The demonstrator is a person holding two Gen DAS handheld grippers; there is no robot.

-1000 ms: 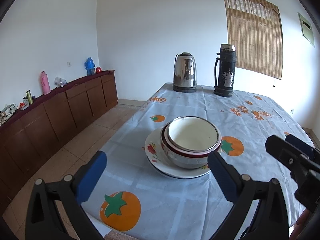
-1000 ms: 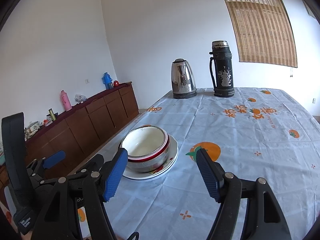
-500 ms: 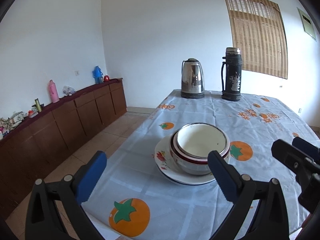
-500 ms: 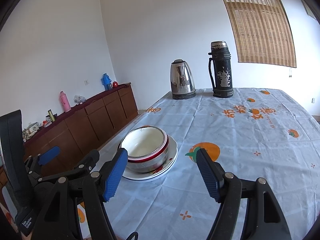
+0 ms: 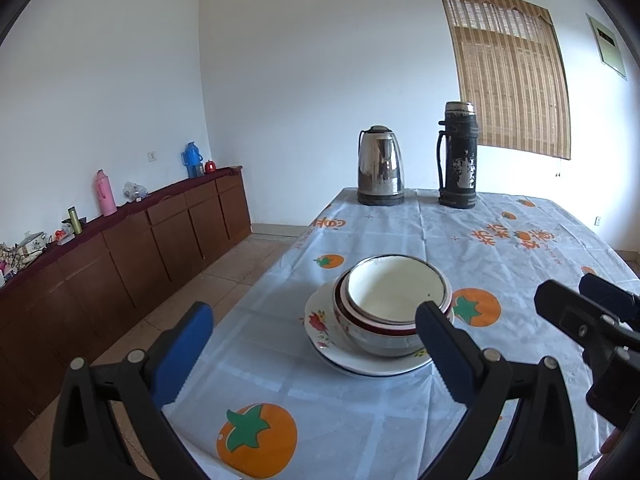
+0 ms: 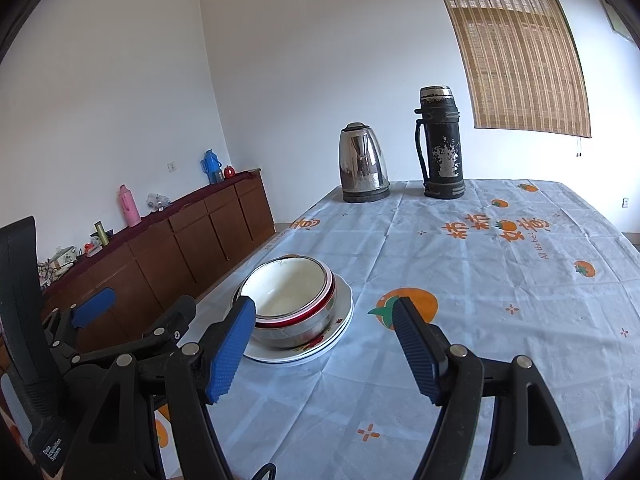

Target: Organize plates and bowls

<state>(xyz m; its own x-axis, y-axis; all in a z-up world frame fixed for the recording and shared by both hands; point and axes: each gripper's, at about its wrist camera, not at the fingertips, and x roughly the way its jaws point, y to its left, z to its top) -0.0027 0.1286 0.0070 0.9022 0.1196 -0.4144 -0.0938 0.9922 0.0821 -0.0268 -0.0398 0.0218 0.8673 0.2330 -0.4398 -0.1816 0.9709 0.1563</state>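
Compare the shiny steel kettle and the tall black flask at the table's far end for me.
The shiny steel kettle is squat, tapered and mirror-bright; the tall black flask is a slim cylinder with worn, patchy paint. The kettle stands left of the flask. Both stand upright, apart, on the persimmon-print tablecloth, far from either gripper.

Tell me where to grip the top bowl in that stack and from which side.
Probably pinch the top bowl at its near rim, one finger inside, one outside, coming from above: it nests in the lower bowl, hiding its wall. The left gripper, open, is aimed closest.

"All the best" on the tablecloth (image 6: 500, 280) (beside orange Chinese characters)
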